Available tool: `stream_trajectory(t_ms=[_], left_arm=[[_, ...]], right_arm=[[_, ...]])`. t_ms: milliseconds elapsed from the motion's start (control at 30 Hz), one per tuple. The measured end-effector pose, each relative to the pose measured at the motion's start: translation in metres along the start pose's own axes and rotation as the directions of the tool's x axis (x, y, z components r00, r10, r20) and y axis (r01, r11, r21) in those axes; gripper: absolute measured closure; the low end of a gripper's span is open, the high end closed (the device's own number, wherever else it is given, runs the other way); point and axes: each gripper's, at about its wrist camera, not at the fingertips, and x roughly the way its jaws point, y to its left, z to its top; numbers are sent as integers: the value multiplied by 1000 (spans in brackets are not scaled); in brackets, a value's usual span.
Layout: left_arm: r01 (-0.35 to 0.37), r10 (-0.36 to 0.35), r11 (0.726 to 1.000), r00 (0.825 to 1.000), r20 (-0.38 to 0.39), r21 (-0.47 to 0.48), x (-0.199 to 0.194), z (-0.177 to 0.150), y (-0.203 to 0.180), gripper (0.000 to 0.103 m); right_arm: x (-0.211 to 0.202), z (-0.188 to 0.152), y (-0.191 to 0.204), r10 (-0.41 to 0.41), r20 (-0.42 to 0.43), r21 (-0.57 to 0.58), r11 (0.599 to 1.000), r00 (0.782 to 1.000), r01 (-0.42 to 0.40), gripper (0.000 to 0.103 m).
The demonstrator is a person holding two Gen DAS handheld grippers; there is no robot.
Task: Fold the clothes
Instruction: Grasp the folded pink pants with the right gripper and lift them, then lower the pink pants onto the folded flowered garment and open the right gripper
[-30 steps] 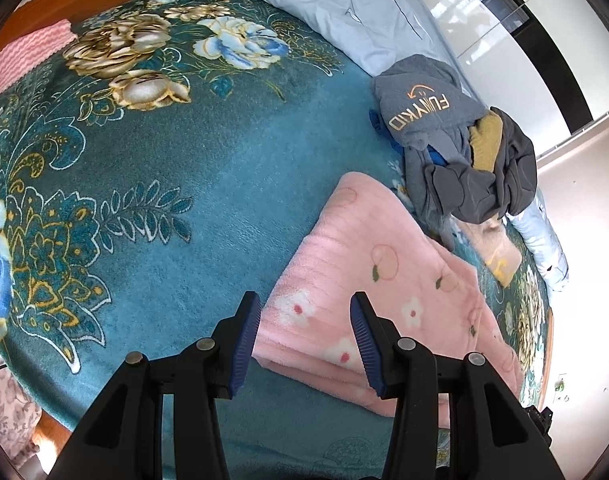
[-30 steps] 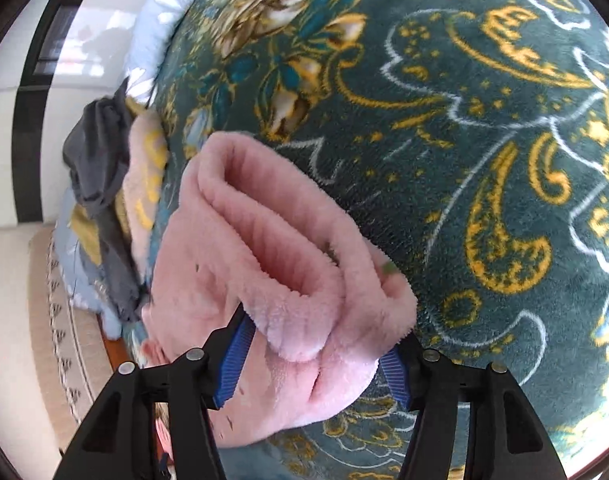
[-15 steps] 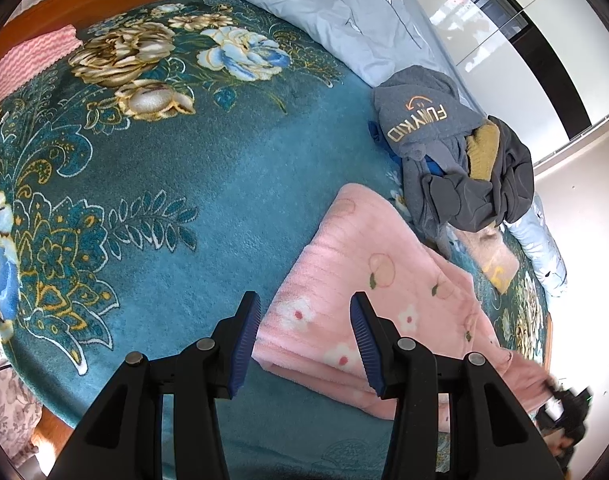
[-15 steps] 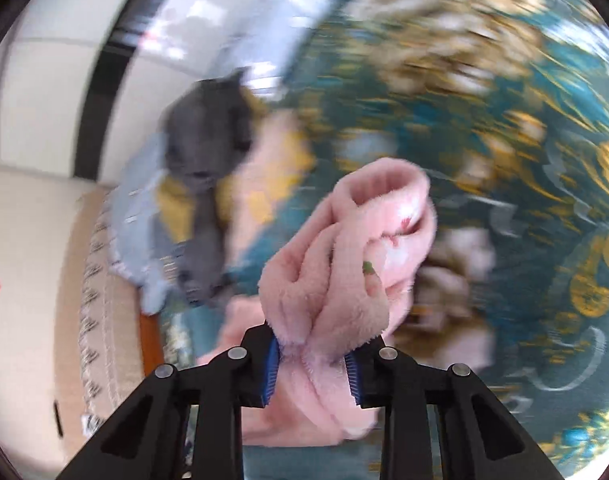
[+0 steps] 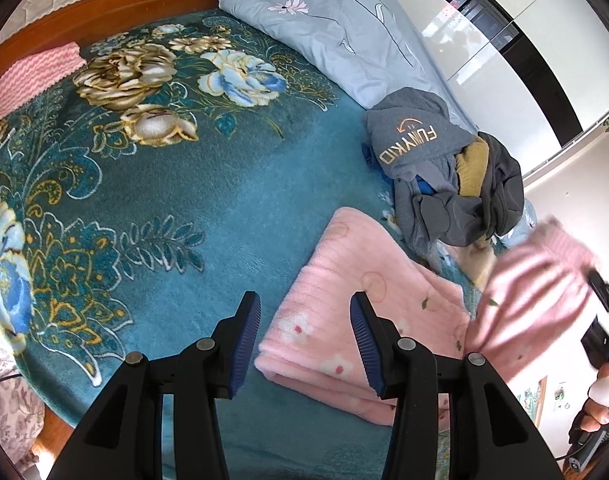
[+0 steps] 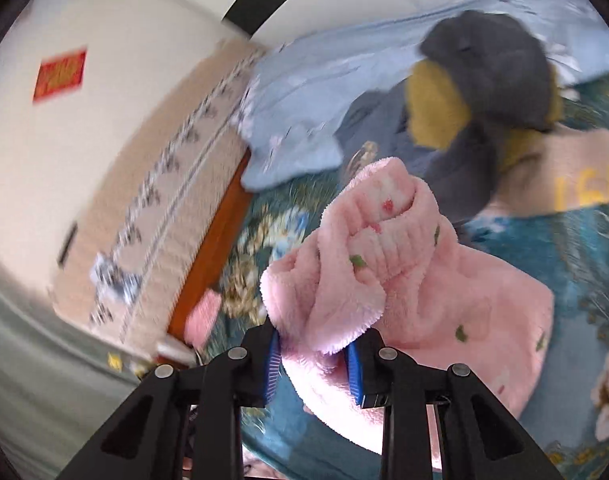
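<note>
Your right gripper (image 6: 312, 360) is pinching a bunched end of the pink fleece garment (image 5: 360, 320) between its jaws and holds that end raised off the bed; in the left wrist view the lifted part shows blurred at the right edge. The rest of the garment lies flat on the teal floral blanket (image 5: 184, 200), right in front of your left gripper (image 5: 304, 340), whose jaws stand spread with nothing between them, hovering over the garment's near left corner.

By the look of it, you are in the middle of a fold on this piece: one end is up and would most likely be carried over the flat part. That calls for you to keep the pinch firm, bring the raised end across so its edges line up with the layer below, and use the empty left gripper to pin or square the near corner so the fleece does not drag.

No basket or box is in view. The other clothes sit loose in a grey and yellow pile (image 5: 444, 176) at the far right, beside a light blue pillow (image 5: 336, 28).
</note>
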Motion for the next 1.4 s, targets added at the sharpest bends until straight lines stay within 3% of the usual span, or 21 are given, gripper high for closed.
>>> stream_trajectory(t_ms=[167, 267, 367, 600, 700, 733, 833, 1000, 1067, 1167, 1400], left_arm=[[-20, 20, 999, 1000, 0, -27, -3, 2, 12, 55], [-25, 25, 999, 1000, -3, -43, -3, 4, 19, 55], [-30, 29, 998, 1000, -10, -52, -1, 5, 24, 55], [-58, 56, 998, 997, -52, -35, 14, 8, 24, 55], [-62, 60, 998, 996, -70, -31, 22, 9, 23, 55], [-61, 59, 998, 996, -74, -31, 24, 9, 23, 55], [-56, 53, 998, 995, -84, -35, 30, 11, 23, 55], [-2, -3, 999, 994, -108, -46, 42, 14, 22, 55], [77, -84, 995, 988, -132, -61, 52, 15, 21, 55], [184, -197, 979, 962, -191, -84, 71, 13, 19, 54], [256, -273, 962, 924, -268, -95, 98, 2, 14, 47]], right_arm=[[91, -14, 30, -72, -171, -94, 994, 983, 56, 73], [136, -33, 36, -137, -271, -158, 983, 953, 96, 73], [181, -52, 43, -206, -362, -225, 966, 909, 129, 73], [228, -81, 47, -318, -456, -334, 927, 831, 172, 68], [235, -89, 51, -332, -481, -369, 916, 811, 156, 55], [234, -90, 52, -314, -494, -361, 923, 811, 137, 50], [225, -87, 55, -255, -517, -348, 935, 817, 72, 47], [178, -55, 51, -172, -447, -344, 939, 878, 9, 46], [157, -40, 40, -170, -401, -338, 941, 900, 27, 45], [125, -22, 10, -191, -342, -311, 947, 920, 81, 45], [64, -12, -73, -234, -277, -148, 969, 932, 199, 45]])
